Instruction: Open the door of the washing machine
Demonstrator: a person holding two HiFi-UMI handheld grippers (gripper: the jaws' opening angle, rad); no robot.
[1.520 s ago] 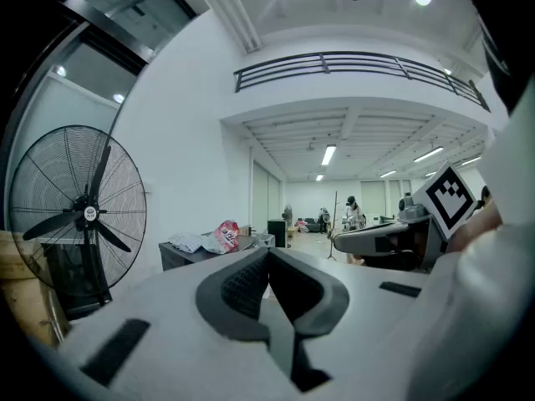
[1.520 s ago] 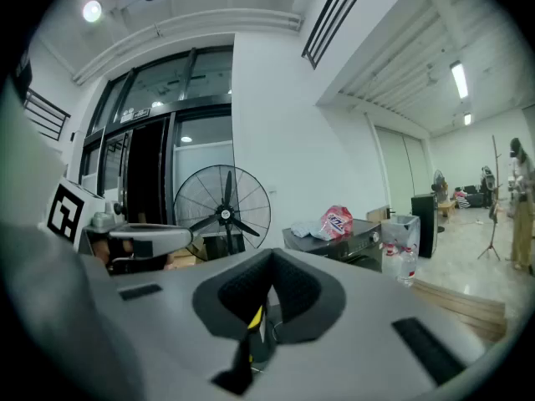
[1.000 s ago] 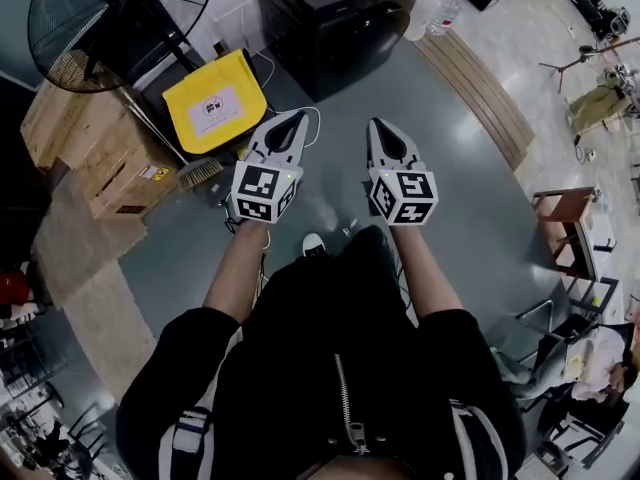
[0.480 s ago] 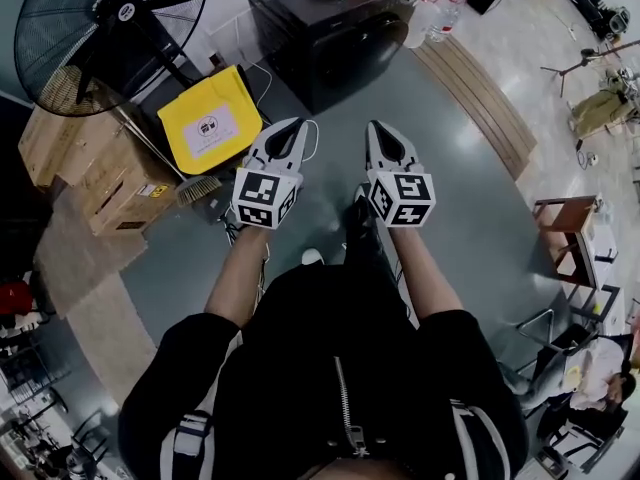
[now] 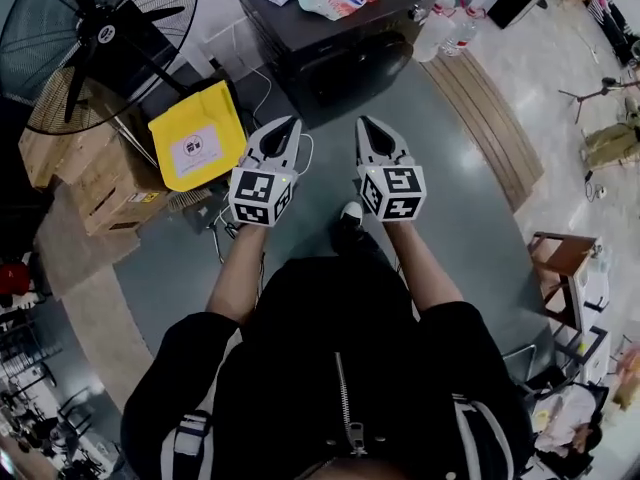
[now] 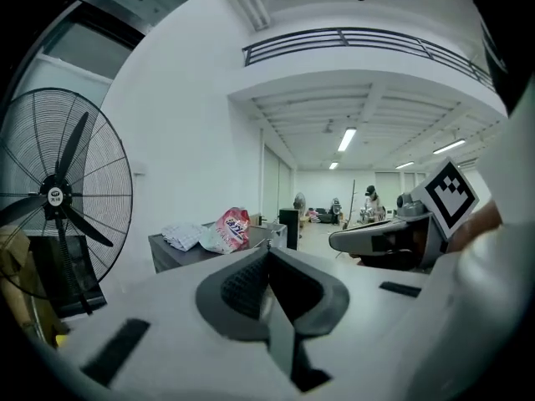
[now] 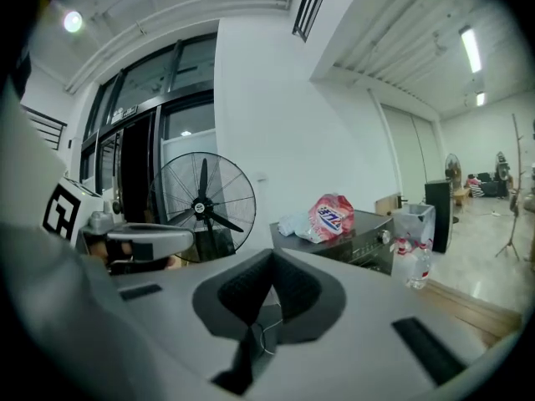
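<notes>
Grey floor separates you from the washing machine [image 5: 330,53], which stands ahead by the big fan [image 5: 90,38], and its dark door [image 5: 350,73] looks closed. You're on the approach, with your left tool [image 5: 289,125] and right tool [image 5: 364,125] both pinched together, empty and well short of it. Next, I'd judge, you close in, spread one tool and find the door's edge or handle, which is too dark to make out from here.

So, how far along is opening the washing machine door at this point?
Nothing looks done: the door of the dark washing machine appears shut. In hand: the left gripper and right gripper, both closed and empty, point toward it across grey floor, touching nothing. Left: reach the door and pull it open.
</notes>
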